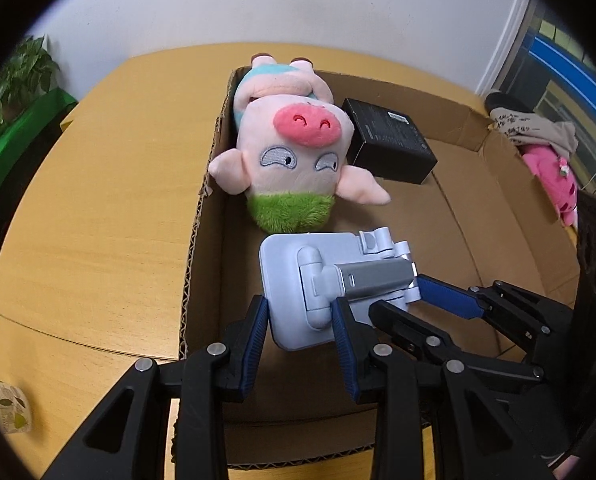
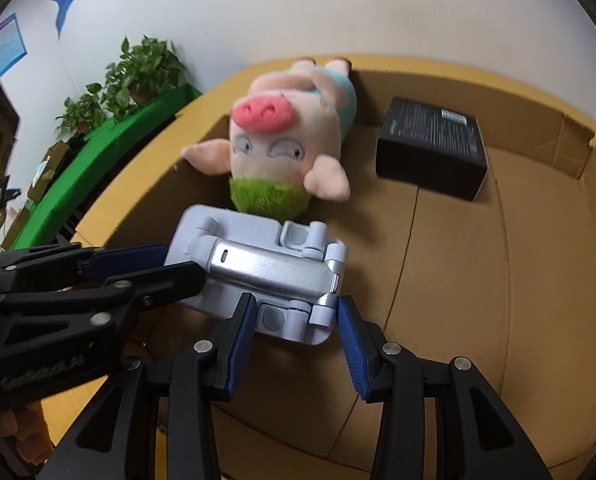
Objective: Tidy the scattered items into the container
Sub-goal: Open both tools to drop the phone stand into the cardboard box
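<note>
A grey folding phone stand (image 1: 318, 280) lies inside the open cardboard box (image 1: 202, 240), also in the right wrist view (image 2: 266, 272). A pink plush pig (image 1: 290, 148) with a green tuft lies behind it, also in the right wrist view (image 2: 282, 140), beside a black box (image 1: 390, 140), which the right wrist view shows too (image 2: 430, 148). My left gripper (image 1: 300, 316) is open, its blue pads on either side of the stand's near end. My right gripper (image 2: 296, 316) is open around the stand's hinge end. Each gripper shows in the other's view.
The cardboard box (image 2: 538, 280) stands on a yellow wooden table (image 1: 78, 220). A pink plush toy (image 1: 554, 176) lies beyond the box's right wall. Potted plants (image 2: 138, 72) on a green shelf stand at the left. A patterned cup (image 1: 6, 408) is at the table's near left.
</note>
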A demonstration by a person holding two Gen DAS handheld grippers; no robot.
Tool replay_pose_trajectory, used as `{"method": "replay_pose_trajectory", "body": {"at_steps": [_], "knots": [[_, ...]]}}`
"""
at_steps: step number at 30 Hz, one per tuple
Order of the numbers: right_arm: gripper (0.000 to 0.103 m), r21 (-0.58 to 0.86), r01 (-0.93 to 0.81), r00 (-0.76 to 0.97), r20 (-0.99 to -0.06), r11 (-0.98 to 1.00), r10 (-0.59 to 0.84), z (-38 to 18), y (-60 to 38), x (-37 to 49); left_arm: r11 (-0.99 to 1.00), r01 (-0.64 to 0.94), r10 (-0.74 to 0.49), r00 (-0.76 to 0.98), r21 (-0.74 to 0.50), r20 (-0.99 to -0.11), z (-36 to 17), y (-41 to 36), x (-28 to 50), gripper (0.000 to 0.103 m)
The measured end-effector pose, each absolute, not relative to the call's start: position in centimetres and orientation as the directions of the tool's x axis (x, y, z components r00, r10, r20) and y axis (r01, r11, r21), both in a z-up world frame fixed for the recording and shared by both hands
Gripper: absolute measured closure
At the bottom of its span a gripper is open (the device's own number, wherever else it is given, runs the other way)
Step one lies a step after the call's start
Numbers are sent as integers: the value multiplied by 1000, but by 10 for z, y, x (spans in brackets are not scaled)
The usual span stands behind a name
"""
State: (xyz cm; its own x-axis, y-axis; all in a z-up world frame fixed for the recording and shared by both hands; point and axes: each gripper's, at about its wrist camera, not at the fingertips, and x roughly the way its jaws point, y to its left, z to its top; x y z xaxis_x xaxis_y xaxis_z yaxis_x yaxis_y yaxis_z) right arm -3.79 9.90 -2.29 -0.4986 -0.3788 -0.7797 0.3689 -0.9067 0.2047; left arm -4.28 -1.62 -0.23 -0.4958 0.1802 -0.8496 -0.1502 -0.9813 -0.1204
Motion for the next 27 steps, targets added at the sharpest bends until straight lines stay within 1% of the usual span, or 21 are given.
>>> {"method": "replay_pose_trajectory", "body": {"at_steps": [6, 7, 9, 10, 11, 13, 14, 15, 16, 17, 18, 19, 20, 22, 27], "knots": [[58, 193, 383, -489, -787, -904, -375, -24, 96, -38, -986, -139, 152, -490, -95, -858, -2, -14, -42, 71], [56, 191, 380, -492, -787, -905, -372, -23, 96, -37, -987, -132, 146, -492, -92, -858, 0, -14, -41, 71], [46, 189, 366, -499, -786, -911, -364, -21, 100, -35, -989, -126, 128, -506, -74, -853, 5, -14, -39, 71], [35, 193, 356, -504, -784, -914, -362, -20, 104, -33, -990, -124, 123, -521, -67, -845, 9, -14, -37, 71], [27, 203, 350, -512, -776, -914, -368, -17, 109, -31, -990, -121, 124, -537, -69, -834, 14, -15, -35, 70], [22, 202, 335, -546, -754, -920, -365, -8, 120, -21, -990, -122, 135, -584, -78, -801, 29, -16, -28, 62], [18, 185, 333, -567, -744, -925, -353, -3, 123, -15, -989, -122, 139, -611, -81, -779, 37, -16, -23, 54], [15, 147, 331, -600, -730, -932, -328, 5, 126, -7, -989, -124, 142, -651, -81, -746, 48, -15, -15, 43], [10, 81, 326, -646, -708, -942, -285, 14, 128, 4, -989, -125, 141, -691, -75, -709, 59, -13, -6, 37], [5, 12, 323, -692, -680, -946, -244, 23, 128, 15, -990, -125, 137, -726, -67, -674, 68, -10, 3, 26], [3, -54, 320, -737, -641, -946, -213, 32, 130, 28, -990, -127, 132, -764, -54, -632, 78, -6, 13, 23], [0, -100, 316, -772, -605, -943, -194, 40, 134, 40, -991, -130, 127, -799, -38, -588, 86, -1, 23, 23], [0, -113, 310, -787, -588, -944, -188, 45, 138, 47, -991, -132, 122, -825, -21, -553, 93, 5, 32, 22], [0, -92, 290, -790, -585, -953, -184, 53, 152, 54, -989, -145, 125, -852, -1, -509, 102, 20, 46, 22], [0, -51, 240, -799, -577, -970, -167, 65, 184, 68, -979, -202, 190, -833, -34, -520, 105, 46, 58, 21]]}}
